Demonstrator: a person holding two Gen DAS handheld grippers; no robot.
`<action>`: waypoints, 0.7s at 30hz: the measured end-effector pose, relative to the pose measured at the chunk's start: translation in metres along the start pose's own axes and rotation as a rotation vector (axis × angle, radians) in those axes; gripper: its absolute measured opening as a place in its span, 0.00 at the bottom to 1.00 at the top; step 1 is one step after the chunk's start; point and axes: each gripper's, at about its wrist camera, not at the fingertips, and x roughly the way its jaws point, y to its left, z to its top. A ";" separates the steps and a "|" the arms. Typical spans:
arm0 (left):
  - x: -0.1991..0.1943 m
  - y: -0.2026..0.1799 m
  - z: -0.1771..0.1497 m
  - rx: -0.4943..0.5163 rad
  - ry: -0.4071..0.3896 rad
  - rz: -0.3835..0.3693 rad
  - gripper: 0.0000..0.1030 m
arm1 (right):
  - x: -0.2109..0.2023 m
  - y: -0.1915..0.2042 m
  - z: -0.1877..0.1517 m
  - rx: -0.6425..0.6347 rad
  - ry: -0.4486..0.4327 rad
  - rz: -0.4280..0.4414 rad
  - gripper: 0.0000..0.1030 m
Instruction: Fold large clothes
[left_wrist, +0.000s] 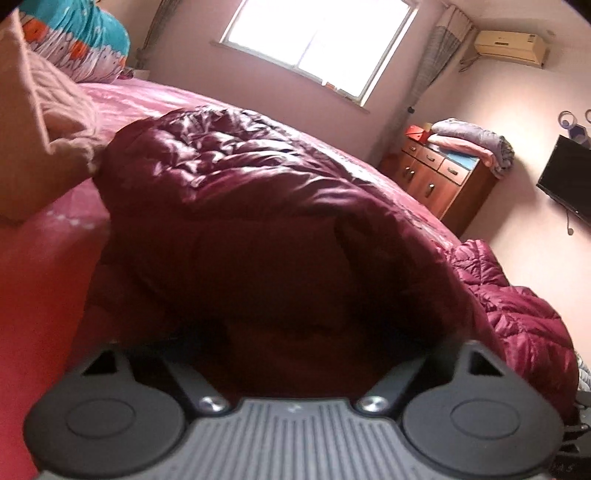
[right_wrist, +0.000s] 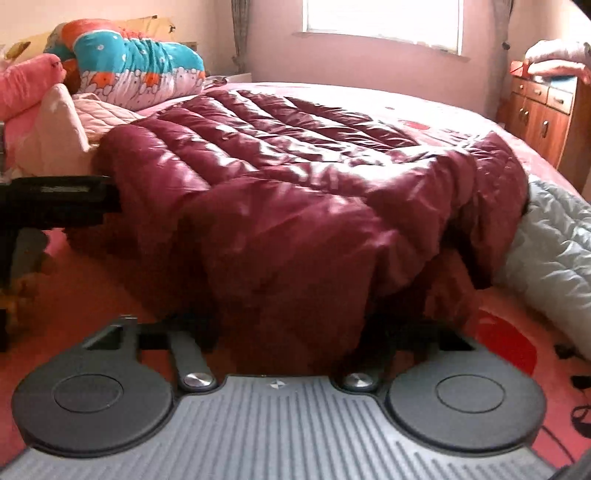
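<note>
While the maroon puffer coat lies spread on the pink bed, its near hem bunches right in front of both tools. The left gripper has fabric filling the gap between its fingers — whether the pads pinch it cannot be told. The right gripper likewise meets the hem, fingertips hidden. Beyond its right side lies a grey quilted garment.

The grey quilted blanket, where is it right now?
In the right wrist view the grey quilted blanket lies at the right edge of the pink bed, just right of the maroon down jacket, below the wooden dresser.
</note>
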 end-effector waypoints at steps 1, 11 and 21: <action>-0.001 -0.001 0.001 0.000 -0.008 -0.005 0.59 | 0.001 0.004 0.005 0.000 0.000 0.005 0.41; -0.061 -0.020 0.020 0.024 -0.164 -0.048 0.15 | -0.051 0.008 0.046 0.180 -0.172 0.142 0.23; -0.131 -0.045 0.036 0.033 -0.270 -0.090 0.14 | -0.147 0.013 0.082 0.254 -0.393 0.289 0.22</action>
